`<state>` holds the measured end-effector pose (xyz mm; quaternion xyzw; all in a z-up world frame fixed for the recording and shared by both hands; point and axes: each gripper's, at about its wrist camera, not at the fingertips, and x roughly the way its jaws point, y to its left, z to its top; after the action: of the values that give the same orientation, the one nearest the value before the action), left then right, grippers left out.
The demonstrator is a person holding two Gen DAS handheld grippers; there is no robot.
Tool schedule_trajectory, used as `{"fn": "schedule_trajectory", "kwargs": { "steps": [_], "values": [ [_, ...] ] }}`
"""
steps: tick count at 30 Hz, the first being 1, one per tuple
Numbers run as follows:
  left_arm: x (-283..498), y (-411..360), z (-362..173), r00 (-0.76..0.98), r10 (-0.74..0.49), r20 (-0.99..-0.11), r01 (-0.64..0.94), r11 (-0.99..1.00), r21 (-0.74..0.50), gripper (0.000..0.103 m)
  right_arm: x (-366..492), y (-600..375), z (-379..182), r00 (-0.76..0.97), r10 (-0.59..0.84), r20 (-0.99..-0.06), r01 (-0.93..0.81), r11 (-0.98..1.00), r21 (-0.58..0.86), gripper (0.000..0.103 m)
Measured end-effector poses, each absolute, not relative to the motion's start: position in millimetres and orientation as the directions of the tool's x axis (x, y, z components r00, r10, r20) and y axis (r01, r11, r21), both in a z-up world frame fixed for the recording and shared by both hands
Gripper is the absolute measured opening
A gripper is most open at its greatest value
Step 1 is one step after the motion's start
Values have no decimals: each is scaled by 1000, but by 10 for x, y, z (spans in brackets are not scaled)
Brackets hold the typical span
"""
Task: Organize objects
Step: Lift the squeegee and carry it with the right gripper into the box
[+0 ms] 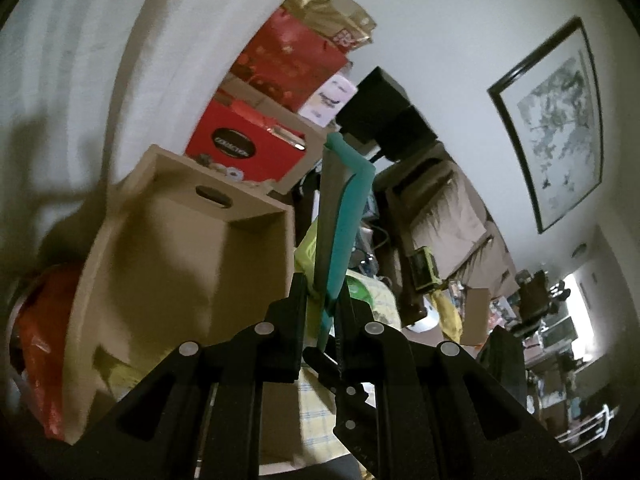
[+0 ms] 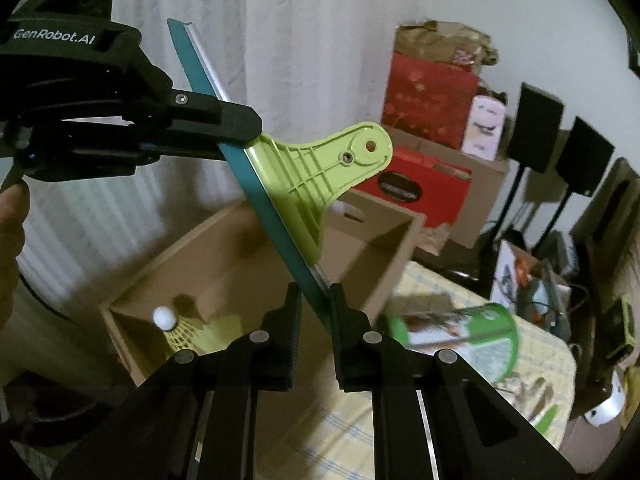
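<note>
A squeegee with a teal rubber blade point(image 2: 256, 188) and a lime-green plastic handle point(image 2: 320, 168) is held in the air over an open brown wooden box point(image 2: 240, 256). My left gripper point(image 2: 240, 136) is shut on the blade near its middle; in its own view my left gripper point(image 1: 322, 300) pinches the teal blade point(image 1: 344, 208) edge-on. My right gripper point(image 2: 316, 300) is shut on the blade's lower end. A yellow shuttlecock point(image 2: 180, 328) with a white tip lies inside the box. The box point(image 1: 192, 248) also shows left of the blade in the left wrist view.
A green-and-white cylindrical can point(image 2: 460, 336) lies on its side on a yellow checked cloth point(image 2: 520, 384) right of the box. Red gift boxes point(image 2: 428, 100) and cardboard cartons are stacked behind. Black speakers point(image 2: 560, 136) stand at the right. An orange bag point(image 1: 40, 340) sits left of the box.
</note>
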<state>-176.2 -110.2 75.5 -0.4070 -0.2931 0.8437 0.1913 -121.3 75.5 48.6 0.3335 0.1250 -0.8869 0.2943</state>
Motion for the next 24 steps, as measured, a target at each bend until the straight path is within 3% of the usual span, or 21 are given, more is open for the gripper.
{"fn": "schedule_trajectory", "kwargs": {
  "steps": [24],
  "values": [
    [-2636, -1366, -194, -421, 561, -713, 2, -785, -619, 12, -1706, 210, -306, -422, -423, -802, 628, -775, 78, 8]
  ]
}}
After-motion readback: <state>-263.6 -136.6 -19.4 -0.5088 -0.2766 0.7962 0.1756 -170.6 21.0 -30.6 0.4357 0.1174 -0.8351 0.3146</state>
